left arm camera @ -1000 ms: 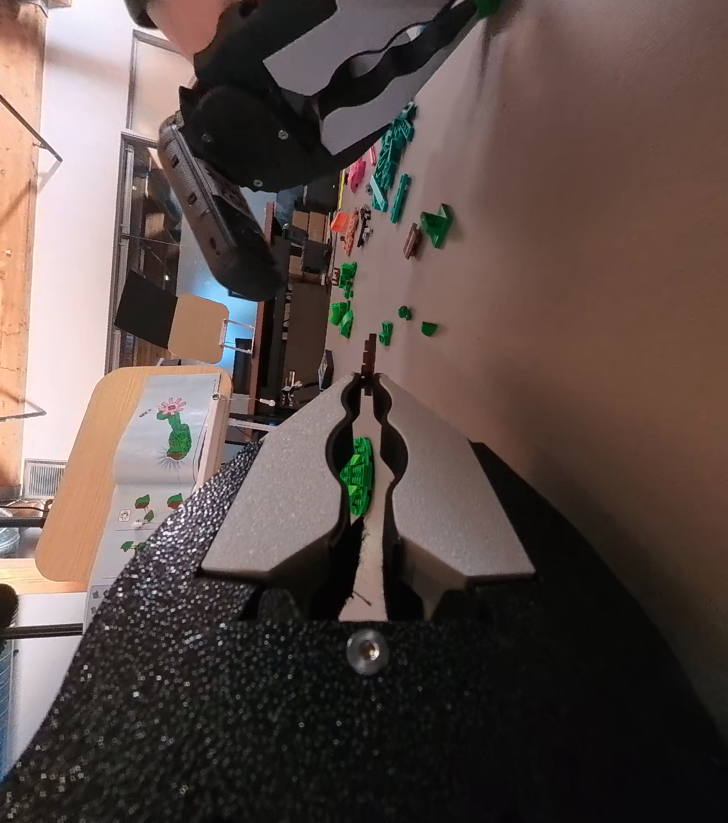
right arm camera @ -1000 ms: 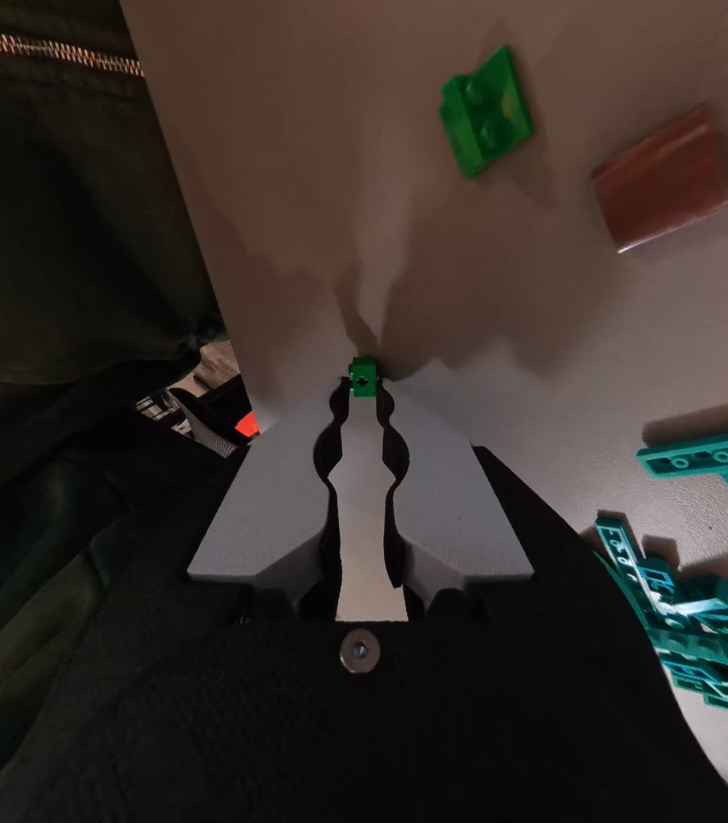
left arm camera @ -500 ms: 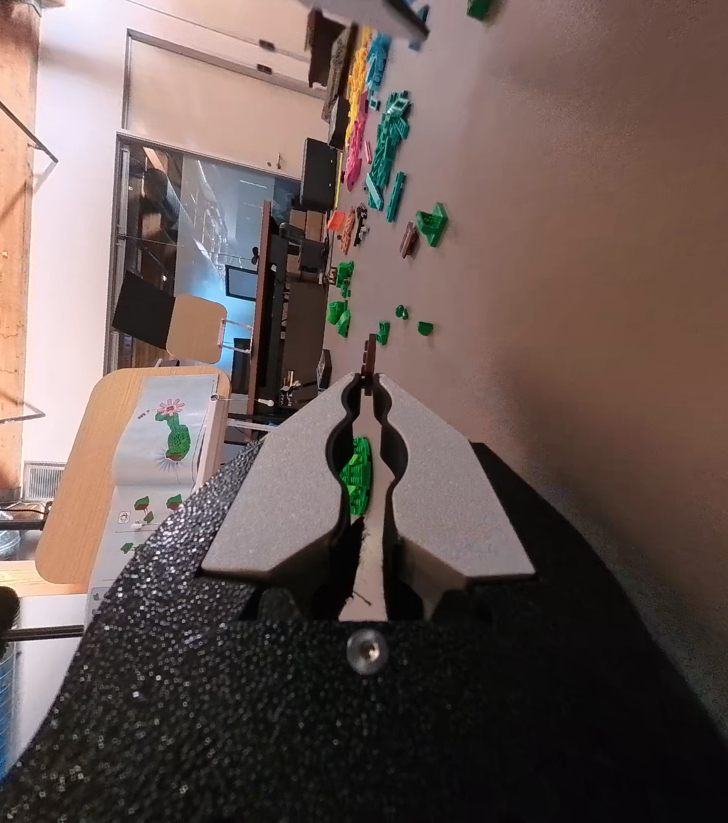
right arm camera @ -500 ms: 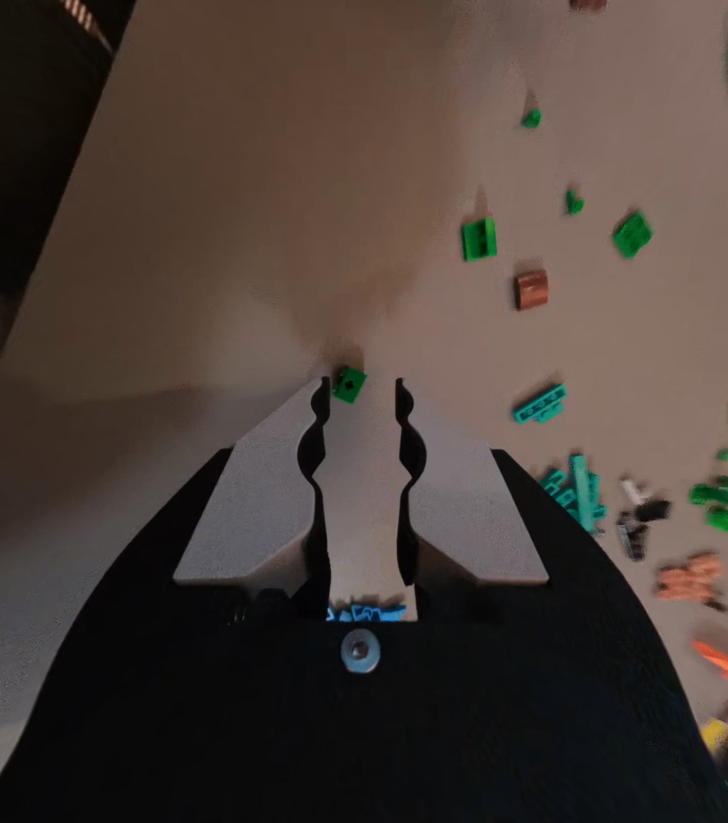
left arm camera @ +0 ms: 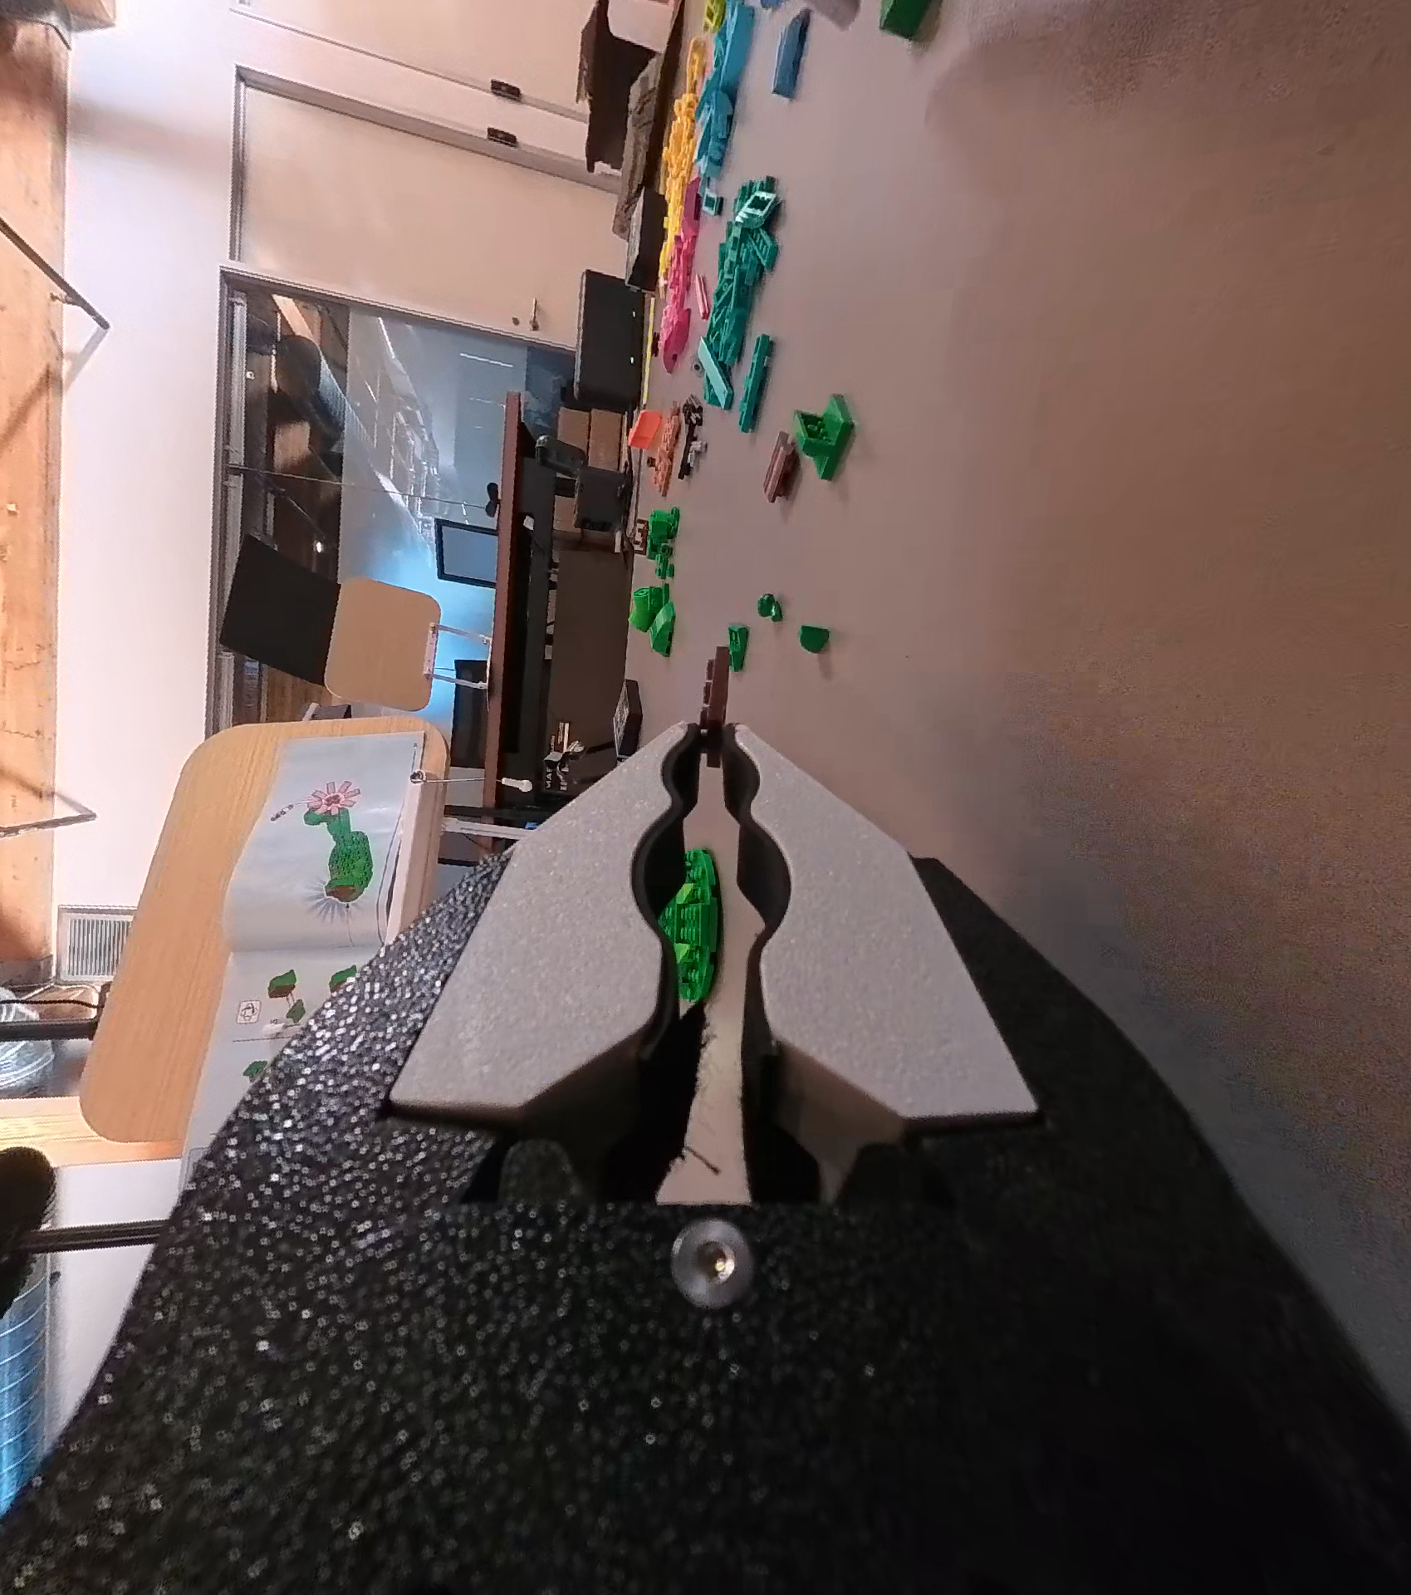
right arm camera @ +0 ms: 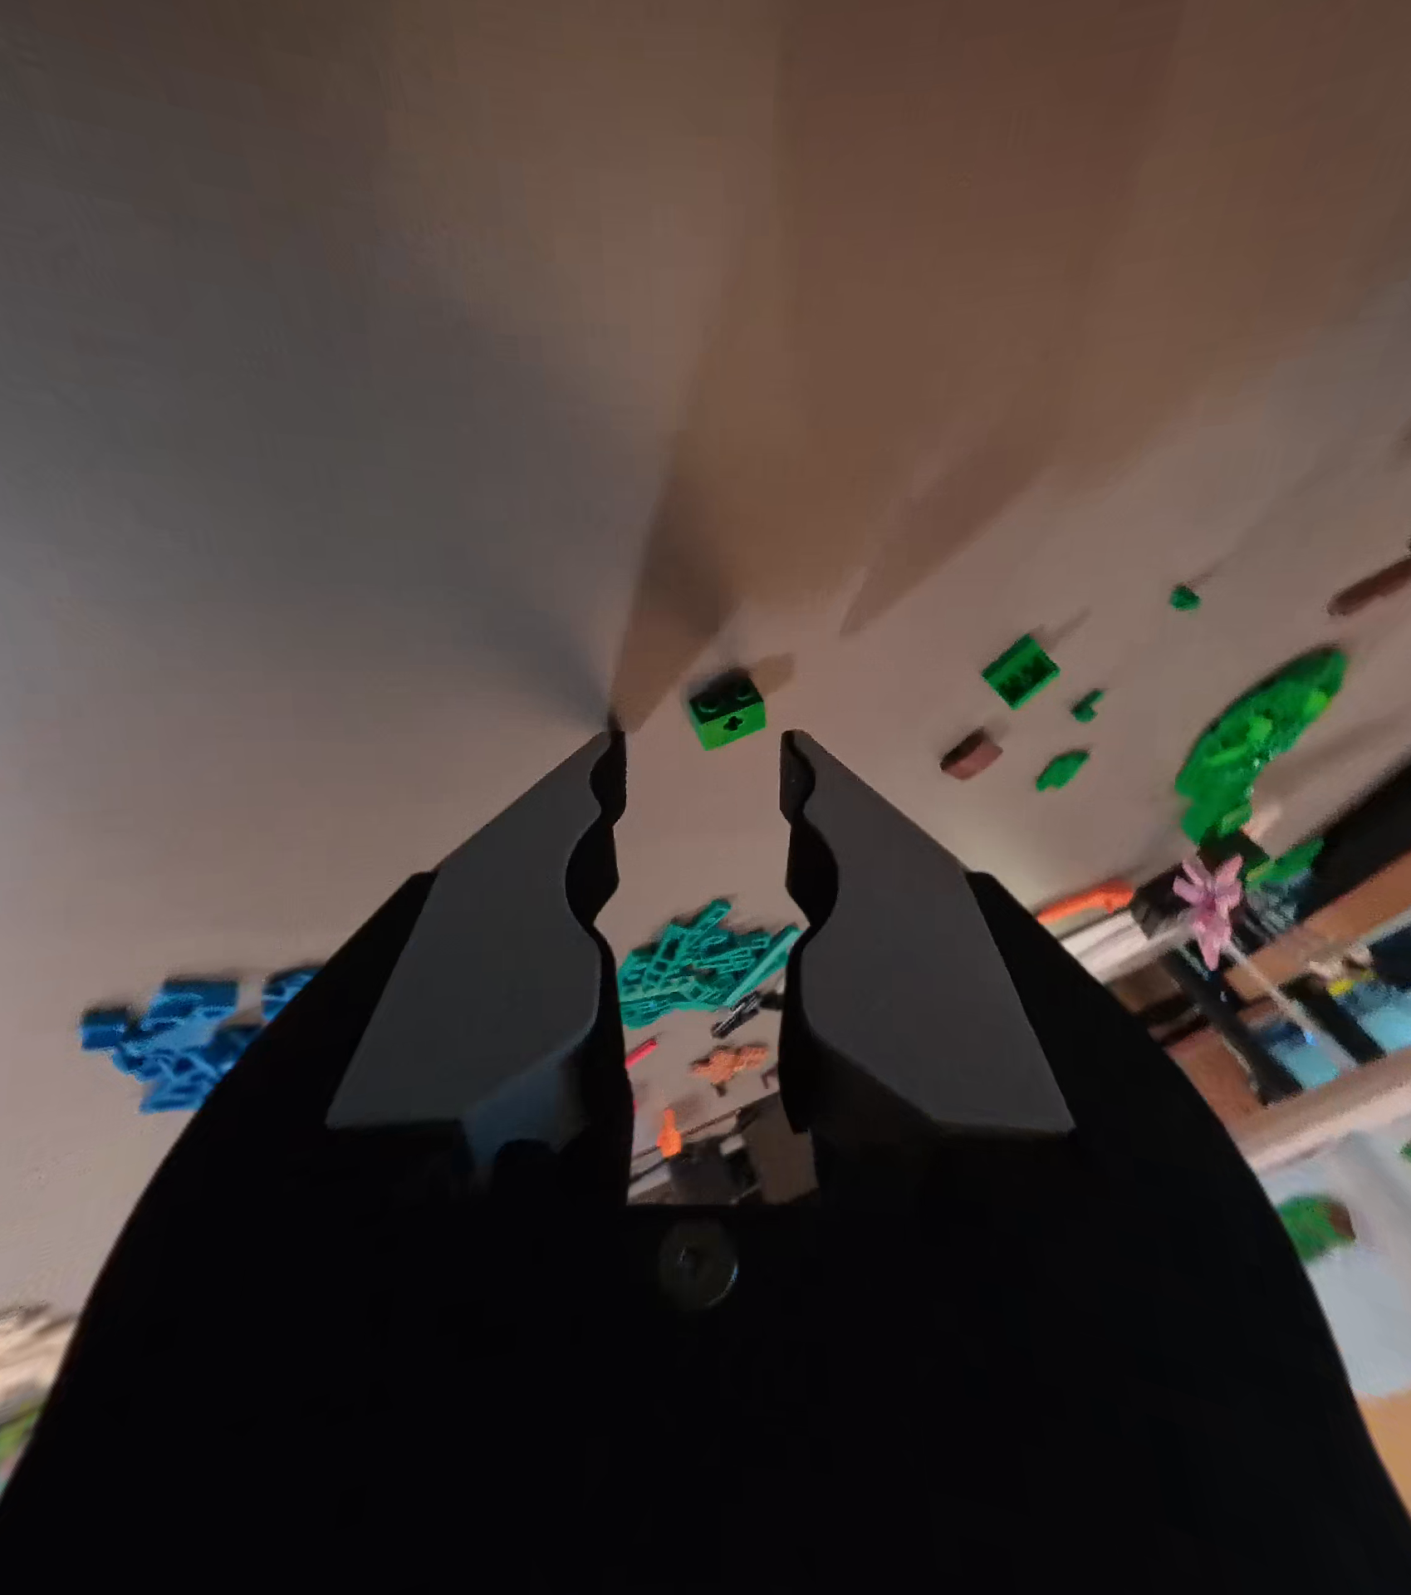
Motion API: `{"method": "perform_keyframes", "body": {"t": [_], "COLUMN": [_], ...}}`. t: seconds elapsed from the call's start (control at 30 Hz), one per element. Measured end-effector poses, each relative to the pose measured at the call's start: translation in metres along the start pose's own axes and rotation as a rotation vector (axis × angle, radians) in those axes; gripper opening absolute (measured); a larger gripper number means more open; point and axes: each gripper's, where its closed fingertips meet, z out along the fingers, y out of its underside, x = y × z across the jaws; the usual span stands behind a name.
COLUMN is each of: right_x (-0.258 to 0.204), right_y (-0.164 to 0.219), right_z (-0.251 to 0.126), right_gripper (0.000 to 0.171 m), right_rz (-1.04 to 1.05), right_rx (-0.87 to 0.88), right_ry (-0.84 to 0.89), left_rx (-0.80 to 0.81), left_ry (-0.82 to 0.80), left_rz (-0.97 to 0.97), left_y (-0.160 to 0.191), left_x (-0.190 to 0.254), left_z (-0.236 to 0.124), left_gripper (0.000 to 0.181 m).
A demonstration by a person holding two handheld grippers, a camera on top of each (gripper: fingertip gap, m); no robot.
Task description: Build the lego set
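Spread apart and empty, the jaws of my right gripper [right arm camera: 702, 742] hover over the small bright-green square plastic brick with a cross hole in its side [right arm camera: 727, 708], which lies loose on the tan table [right arm camera: 339, 345] just beyond my tips. My left gripper [left arm camera: 715, 734] is clamped on a thin dark-brown plastic plate [left arm camera: 716, 690], held edge-on. I judge the green brick light, rigid and smooth, liable to skid or twist, so I would pinch its two flat side walls squarely, clear of the studs.
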Motion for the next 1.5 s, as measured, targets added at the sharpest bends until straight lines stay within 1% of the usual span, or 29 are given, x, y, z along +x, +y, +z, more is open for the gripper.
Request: {"method": "perform_keyframes", "body": {"t": [0.07,0.13,0.23,0.43,0.63,0.73,0.83,0.9,0.97,1.03,1.07,1.13,1.17,1.23,1.33,1.4,1.43,1.5], "right_x": [0.001,0.002,0.003,-0.001,0.001,0.001,-0.004,-0.006,-0.006,-0.001,0.006,0.034,0.05,0.09,0.139,0.163,0.17,0.177], "right_y": [0.0,-0.007,-0.013,-0.002,-0.005,-0.005,-0.005,-0.005,-0.004,0.003,0.004,-0.001,-0.007,-0.013,-0.007,0.002,0.004,0.002], "right_z": [0.002,0.0,0.0,0.005,0.006,0.007,0.005,0.005,0.005,0.008,0.01,0.009,0.006,-0.006,-0.035,-0.063,-0.072,-0.08], "right_gripper": [0.036,0.04,0.04,0.031,0.029,0.028,0.02,0.015,0.015,0.015,0.015,0.015,0.014,0.015,0.014,0.014,0.014,0.014], "right_rz": [-0.004,0.058,0.134,0.096,0.022,0.017,0.032,0.053,0.088,0.16,0.231,0.466,0.596,0.866,1.156,1.278,1.323,1.358], "right_rx": [0.051,0.138,0.226,0.224,0.23,0.232,0.241,0.241,0.233,0.197,0.202,0.295,0.386,0.595,0.94,1.189,1.293,1.438], "right_ry": [-0.071,-0.154,-0.254,-0.344,-0.371,-0.378,-0.393,-0.394,-0.382,-0.348,-0.313,-0.196,-0.145,-0.014,0.174,0.285,0.293,0.236], "left_rx": [-0.001,0.0,0.001,0.001,-0.001,-0.001,0.001,0.002,0.003,0.004,0.005,0.008,0.014,0.036,0.084,0.11,0.118,0.144], "left_ry": [0.0,0.001,0.0,0.002,0.004,0.004,0.003,0.002,0.001,0.002,0.002,-0.006,-0.017,-0.046,-0.095,-0.119,-0.135,-0.163], "left_rz": [0.0,0.001,0.002,0.002,-0.001,-0.003,-0.006,-0.005,-0.002,0.014,0.021,0.023,0.021,0.014,-0.059,-0.083,-0.067,-0.053], "left_y": [0.0,0.0,0.0,0.0,0.0,-0.001,-0.001,-0.002,-0.002,-0.003,-0.004,-0.005,-0.006,-0.01,-0.017,-0.023,-0.027,-0.038], "left_x": [0.0,0.0,0.0,0.001,0.001,0.001,0.001,0.001,0.002,0.003,0.004,0.003,0.001,-0.004,-0.017,-0.029,-0.036,-0.05], "left_z": [0.0,0.0,0.0,0.0,0.0,0.0,0.0,0.0,-0.001,-0.001,-0.001,-0.001,-0.001,-0.004,-0.009,-0.012,-0.014,-0.02], "left_gripper": [0.001,0.001,0.001,0.001,0.001,0.001,0.001,0.001,0.001,0.001,0.001,0.001,0.001,0.001,0.001,0.001,0.001,0.001]}}
